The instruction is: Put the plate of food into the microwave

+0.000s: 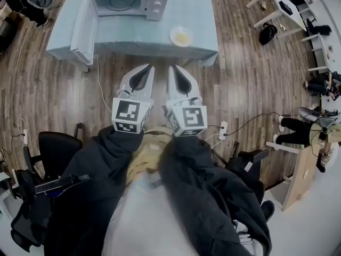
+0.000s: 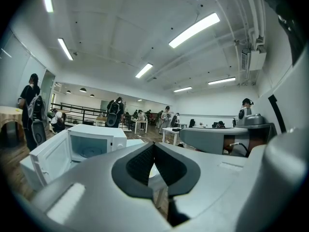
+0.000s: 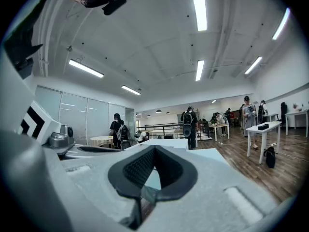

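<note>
A white microwave (image 1: 128, 1) stands on a pale blue table (image 1: 202, 41) with its door (image 1: 83, 32) swung open to the left; the turntable shows inside. A white plate with yellow food (image 1: 181, 36) sits on the table to the microwave's right. Both grippers hang over the wooden floor, short of the table. My left gripper (image 1: 148, 67) is shut and empty. My right gripper (image 1: 174, 68) beside it is shut and empty too. In the left gripper view the open microwave (image 2: 91, 144) lies ahead to the left, and the jaws meet at their tips (image 2: 154, 144).
A black office chair (image 1: 56, 148) stands at my left, another chair (image 1: 250, 167) at my right. Cables (image 1: 101, 89) run over the floor below the table. White desks (image 1: 285, 9) and seated people (image 1: 303, 124) fill the right side. People (image 3: 189, 122) stand in the far room.
</note>
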`<action>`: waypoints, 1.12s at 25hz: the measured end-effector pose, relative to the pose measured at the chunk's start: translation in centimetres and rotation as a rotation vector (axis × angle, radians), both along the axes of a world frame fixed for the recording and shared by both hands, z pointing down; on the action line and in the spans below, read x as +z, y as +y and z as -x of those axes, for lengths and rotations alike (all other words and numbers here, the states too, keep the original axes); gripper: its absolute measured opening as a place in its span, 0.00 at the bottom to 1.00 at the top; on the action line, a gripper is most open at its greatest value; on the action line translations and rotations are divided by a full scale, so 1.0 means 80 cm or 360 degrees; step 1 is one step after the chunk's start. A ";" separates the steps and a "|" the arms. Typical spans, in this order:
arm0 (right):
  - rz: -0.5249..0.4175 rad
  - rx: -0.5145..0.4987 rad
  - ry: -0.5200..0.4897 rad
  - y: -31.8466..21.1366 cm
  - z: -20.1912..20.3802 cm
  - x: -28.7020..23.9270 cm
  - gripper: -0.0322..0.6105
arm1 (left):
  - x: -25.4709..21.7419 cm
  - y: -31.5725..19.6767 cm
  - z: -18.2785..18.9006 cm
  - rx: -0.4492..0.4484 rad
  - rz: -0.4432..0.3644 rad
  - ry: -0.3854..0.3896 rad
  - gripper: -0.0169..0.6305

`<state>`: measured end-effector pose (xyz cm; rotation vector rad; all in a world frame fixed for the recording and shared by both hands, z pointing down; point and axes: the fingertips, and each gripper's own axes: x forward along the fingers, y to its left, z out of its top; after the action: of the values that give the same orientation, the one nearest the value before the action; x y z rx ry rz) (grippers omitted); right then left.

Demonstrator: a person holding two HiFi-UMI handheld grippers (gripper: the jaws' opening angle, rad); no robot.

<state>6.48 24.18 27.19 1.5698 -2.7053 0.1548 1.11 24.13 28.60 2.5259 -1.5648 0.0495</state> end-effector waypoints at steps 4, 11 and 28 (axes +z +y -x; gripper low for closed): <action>0.0027 0.0018 0.0013 -0.002 0.012 0.011 0.04 | 0.010 0.000 0.013 0.0008 0.0032 0.0008 0.02; 0.0089 -0.0004 0.0026 -0.011 0.028 0.029 0.04 | 0.026 -0.008 0.030 -0.0020 0.0084 0.0006 0.02; 0.0101 -0.0184 -0.0010 -0.159 0.031 0.034 0.04 | 0.023 -0.156 0.027 -0.0158 0.0080 -0.0058 0.02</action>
<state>3.99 11.45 29.90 1.3948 -2.7577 0.2419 -1.03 11.67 30.41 2.4192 -1.6782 0.1216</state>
